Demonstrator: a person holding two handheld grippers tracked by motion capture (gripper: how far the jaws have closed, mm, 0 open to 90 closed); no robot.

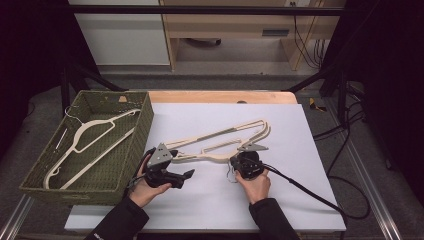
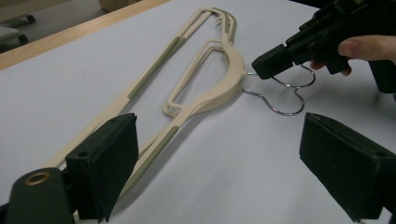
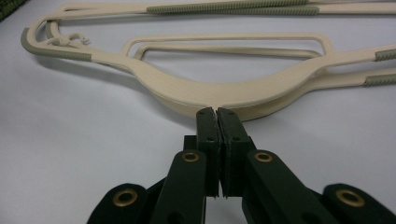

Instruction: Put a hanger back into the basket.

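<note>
A: Right gripper is clamped on the wire hook of the stacked hangers mid-table; left gripper gapes empty.

B: Thin wire may slip, or the lower hanger drag along.

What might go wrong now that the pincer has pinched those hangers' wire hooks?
The right gripper pinches only thin wire hooks, so the stacked hangers may swing, twist or slip free when lifted. The two hangers could separate, one dropping onto the table. The open left gripper nearby might knock them.
</note>
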